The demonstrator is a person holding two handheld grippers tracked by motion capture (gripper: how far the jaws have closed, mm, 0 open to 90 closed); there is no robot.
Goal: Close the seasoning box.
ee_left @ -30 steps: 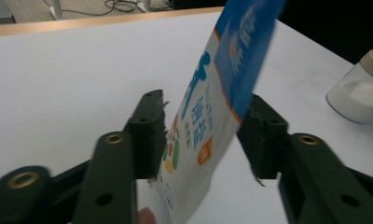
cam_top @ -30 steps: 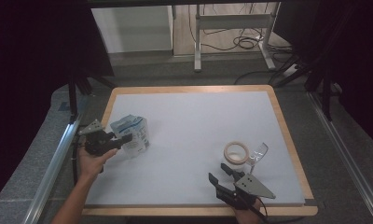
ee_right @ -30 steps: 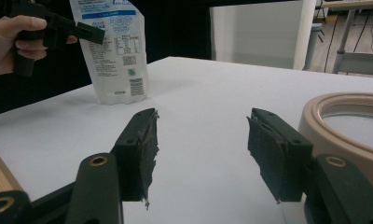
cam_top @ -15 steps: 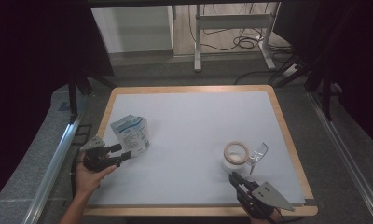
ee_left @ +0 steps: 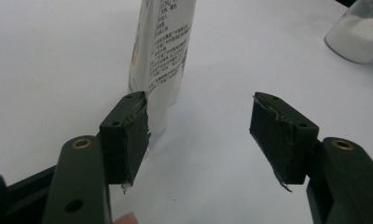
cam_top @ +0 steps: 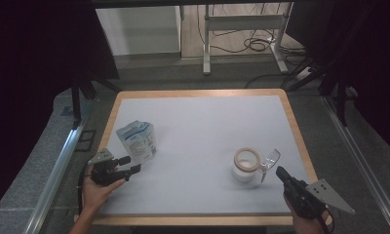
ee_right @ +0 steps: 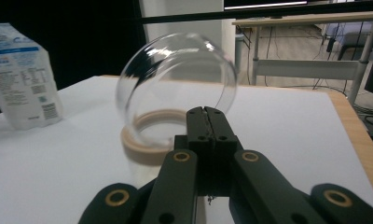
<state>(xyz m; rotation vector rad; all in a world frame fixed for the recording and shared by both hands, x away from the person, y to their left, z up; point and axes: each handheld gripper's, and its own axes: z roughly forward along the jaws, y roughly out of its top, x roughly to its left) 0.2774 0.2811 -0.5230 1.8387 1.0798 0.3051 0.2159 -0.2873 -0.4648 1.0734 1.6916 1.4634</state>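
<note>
Pouch [cam_top: 137,140], upright: just ahead of your left gripper [cam_top: 130,165], its empty jaws just opened; right gripper [ee_right: 206,112] closed on the glass lid [ee_right: 177,88].

White pouch [cam_top: 136,140] upright at table's left, open glass jar [cam_top: 246,166] right

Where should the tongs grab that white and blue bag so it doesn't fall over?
Grip the bag across its thin edges, about halfway up. It stands upright on the table and is flat and narrow, so it likely fits between the pads. Come in level from the near left side, where the left tongs already wait open beside it. Too high a pinch might tip it.
</note>
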